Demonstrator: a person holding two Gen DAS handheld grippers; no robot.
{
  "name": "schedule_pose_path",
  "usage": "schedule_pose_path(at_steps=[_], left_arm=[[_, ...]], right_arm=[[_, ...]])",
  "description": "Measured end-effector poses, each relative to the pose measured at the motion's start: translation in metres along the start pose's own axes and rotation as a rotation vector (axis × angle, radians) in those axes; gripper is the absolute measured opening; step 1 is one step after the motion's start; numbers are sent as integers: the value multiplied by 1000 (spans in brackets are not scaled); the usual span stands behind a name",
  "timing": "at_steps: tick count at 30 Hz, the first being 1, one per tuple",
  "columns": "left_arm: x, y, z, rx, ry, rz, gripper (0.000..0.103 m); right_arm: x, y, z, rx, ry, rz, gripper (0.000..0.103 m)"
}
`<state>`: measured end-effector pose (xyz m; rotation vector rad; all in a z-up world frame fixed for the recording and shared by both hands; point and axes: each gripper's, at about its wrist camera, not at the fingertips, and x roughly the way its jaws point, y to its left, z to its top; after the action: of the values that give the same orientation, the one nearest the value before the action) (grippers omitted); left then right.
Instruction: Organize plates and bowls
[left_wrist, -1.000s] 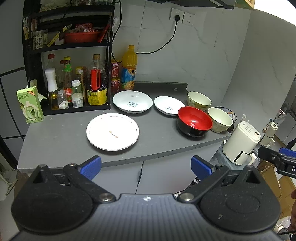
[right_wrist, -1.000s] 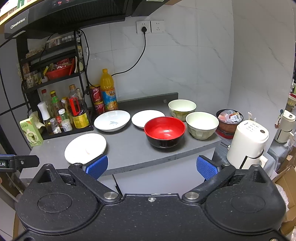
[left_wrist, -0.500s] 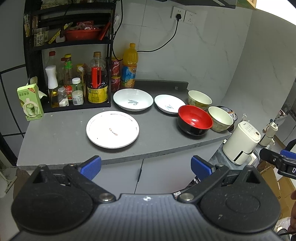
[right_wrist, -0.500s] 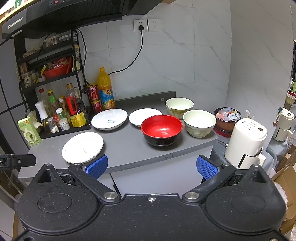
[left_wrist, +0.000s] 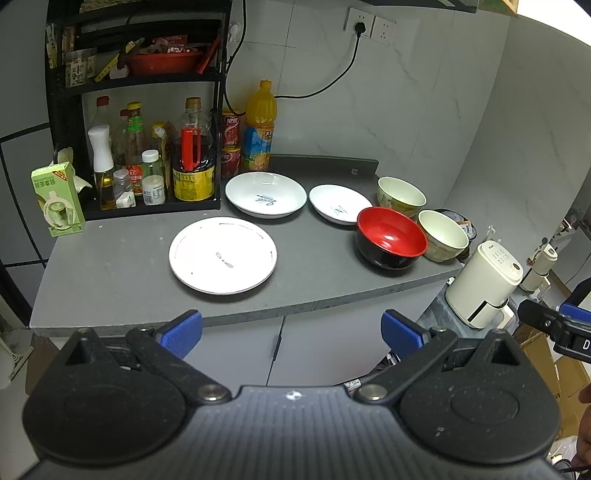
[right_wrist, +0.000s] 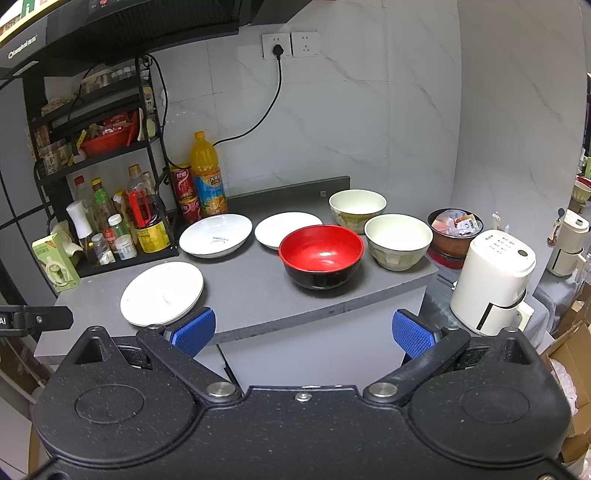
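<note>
Both grippers (left_wrist: 291, 330) (right_wrist: 302, 328) nearer counter (left_wrist: 129, 273); still open

left gripper (left_wrist: 291, 330) jaws wide apart, right gripper (right_wrist: 303, 328) likewise, both empty

Flat white plate (left_wrist: 222, 255) sits near the worktop's (left_wrist: 110, 273) front edge, a deeper white dish (left_wrist: 265, 194) and small white saucer (left_wrist: 340, 204) lie toward the back, and by the right edge a red-and-black bowl (left_wrist: 390, 237) stands upright beside two cream bowls (left_wrist: 401, 196) (left_wrist: 443, 235), all empty.
</note>
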<state>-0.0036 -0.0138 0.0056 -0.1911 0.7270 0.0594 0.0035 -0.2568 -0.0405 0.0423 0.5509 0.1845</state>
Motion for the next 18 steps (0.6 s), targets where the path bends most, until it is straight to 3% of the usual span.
schedule_pose_path(at_steps=[18], left_arm=[[33,-1,25,-20,15,-10,102]], right_arm=[[37,-10,17,31,19,-32,103]])
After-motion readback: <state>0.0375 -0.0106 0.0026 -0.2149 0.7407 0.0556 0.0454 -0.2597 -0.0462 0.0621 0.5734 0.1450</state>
